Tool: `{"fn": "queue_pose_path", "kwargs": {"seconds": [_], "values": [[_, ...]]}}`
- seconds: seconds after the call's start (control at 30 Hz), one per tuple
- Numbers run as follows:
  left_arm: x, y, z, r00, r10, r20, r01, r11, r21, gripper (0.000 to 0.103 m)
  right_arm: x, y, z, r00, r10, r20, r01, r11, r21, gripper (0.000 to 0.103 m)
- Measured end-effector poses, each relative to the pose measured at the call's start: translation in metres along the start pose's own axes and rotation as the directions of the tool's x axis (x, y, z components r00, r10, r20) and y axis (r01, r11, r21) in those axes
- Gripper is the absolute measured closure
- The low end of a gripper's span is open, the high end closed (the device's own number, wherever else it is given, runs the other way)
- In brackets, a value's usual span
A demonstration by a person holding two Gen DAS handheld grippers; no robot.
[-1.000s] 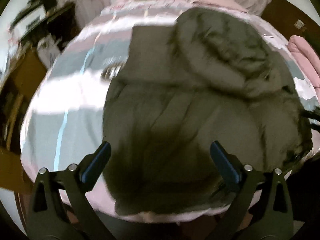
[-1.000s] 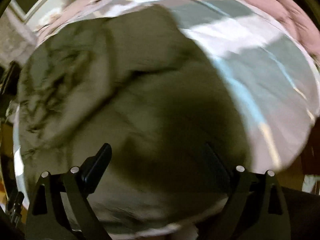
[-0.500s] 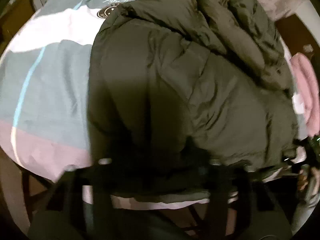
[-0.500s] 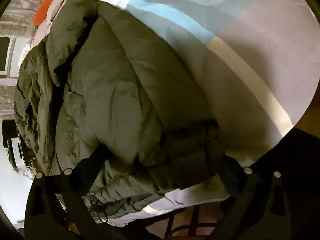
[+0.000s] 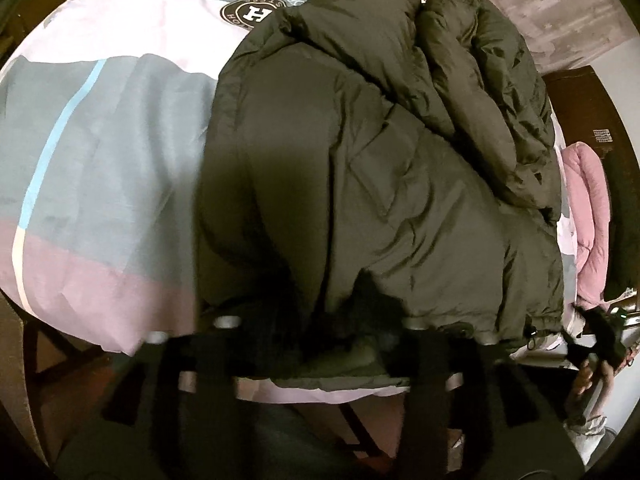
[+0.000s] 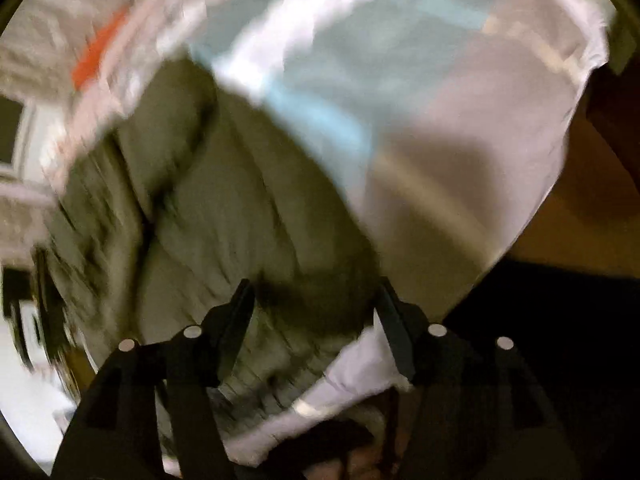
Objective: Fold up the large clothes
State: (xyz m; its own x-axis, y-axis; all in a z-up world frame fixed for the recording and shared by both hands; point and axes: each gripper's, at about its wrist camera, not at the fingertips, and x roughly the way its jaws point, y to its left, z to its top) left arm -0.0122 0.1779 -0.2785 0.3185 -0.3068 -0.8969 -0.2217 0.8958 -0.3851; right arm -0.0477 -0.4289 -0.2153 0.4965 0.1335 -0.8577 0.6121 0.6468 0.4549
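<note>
A dark olive puffer jacket [image 5: 372,168] lies crumpled on a bed with a striped pink, grey and white cover [image 5: 104,152]. My left gripper [image 5: 320,328] is at the jacket's near hem at the bed's front edge; it is blurred and dark, and its jaws cannot be made out. In the blurred right wrist view the jacket [image 6: 240,216] fills the lower left, and my right gripper [image 6: 316,300] is open over its near corner with nothing between the fingers. The right gripper also shows at the far right of the left wrist view [image 5: 600,332].
A pink quilt [image 5: 588,216] lies at the bed's right side beside a dark wooden headboard [image 5: 592,112]. An orange pillow [image 6: 100,48] sits at the far end. Wooden floor [image 6: 580,208] lies past the bed's right edge.
Both grippers dropped from above the jacket to its near hem. The left one has moved in on the hem. The right one swings fast and blurs.
</note>
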Motion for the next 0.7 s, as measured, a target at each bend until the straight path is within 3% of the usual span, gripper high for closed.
{"fn": "queue_pose_path", "kwargs": {"seconds": [0.03,0.07,0.13,0.27,0.3,0.33,0.37,0.4,0.43,0.5,0.53,0.6,0.7], "values": [[0.001,-0.002,0.001,1.000,-0.007,0.000,0.007,1.000,0.002,0.046,-0.001,0.001,0.006,1.000,-0.008,0.014,0.008,1.000,-0.009,0.006],[0.003,-0.004,0.001,1.000,-0.005,-0.002,0.005,1.000,0.005,0.043,0.004,0.000,0.013,1.000,-0.022,-0.006,0.022,1.000,-0.017,0.005],[0.006,-0.009,0.001,1.000,-0.003,-0.004,0.003,1.000,0.011,0.036,0.032,0.001,0.017,0.992,0.000,-0.128,-0.002,1.000,-0.012,0.005],[0.005,-0.013,-0.003,1.000,0.001,-0.002,-0.001,1.000,0.026,0.025,0.081,0.002,-0.012,0.951,-0.009,-0.308,0.006,1.000,-0.010,0.005],[0.005,-0.014,-0.004,1.000,0.003,-0.003,-0.003,1.000,0.029,0.024,0.090,0.006,-0.021,0.938,0.027,-0.346,-0.030,1.000,-0.002,0.007],[0.006,-0.015,-0.005,1.000,0.005,-0.003,-0.005,0.999,0.032,0.025,0.097,0.012,-0.029,0.926,0.057,-0.373,-0.065,0.998,-0.010,0.021],[0.004,-0.013,-0.007,1.000,0.006,-0.003,-0.006,0.999,0.032,0.029,0.100,0.017,-0.036,0.919,0.066,-0.389,-0.084,0.996,-0.029,0.035],[0.005,-0.013,-0.007,1.000,0.012,-0.001,-0.012,0.999,0.032,0.049,0.102,0.024,-0.042,0.912,0.078,-0.403,-0.110,0.992,-0.058,0.060],[0.006,-0.012,-0.007,1.000,0.025,-0.004,-0.025,0.999,0.030,0.064,0.102,0.028,-0.045,0.905,0.110,-0.412,-0.147,0.987,-0.059,0.079],[0.005,-0.004,-0.006,1.000,-0.015,-0.014,0.015,1.000,0.002,0.088,0.098,0.033,-0.046,0.901,0.145,-0.410,-0.187,0.980,-0.065,0.086],[0.002,0.003,-0.003,0.996,-0.086,-0.015,0.085,0.996,-0.038,0.092,0.093,0.037,-0.044,0.897,0.183,-0.402,-0.225,0.973,-0.059,0.088],[-0.005,0.013,0.000,0.987,-0.162,-0.012,0.160,0.983,-0.085,0.099,0.084,0.040,-0.041,0.881,0.267,-0.391,-0.299,0.954,-0.023,0.090],[-0.019,0.025,0.005,0.967,-0.254,0.011,0.254,0.958,-0.133,0.100,0.068,0.048,-0.033,0.851,0.379,-0.363,-0.403,0.915,0.011,0.090]]}}
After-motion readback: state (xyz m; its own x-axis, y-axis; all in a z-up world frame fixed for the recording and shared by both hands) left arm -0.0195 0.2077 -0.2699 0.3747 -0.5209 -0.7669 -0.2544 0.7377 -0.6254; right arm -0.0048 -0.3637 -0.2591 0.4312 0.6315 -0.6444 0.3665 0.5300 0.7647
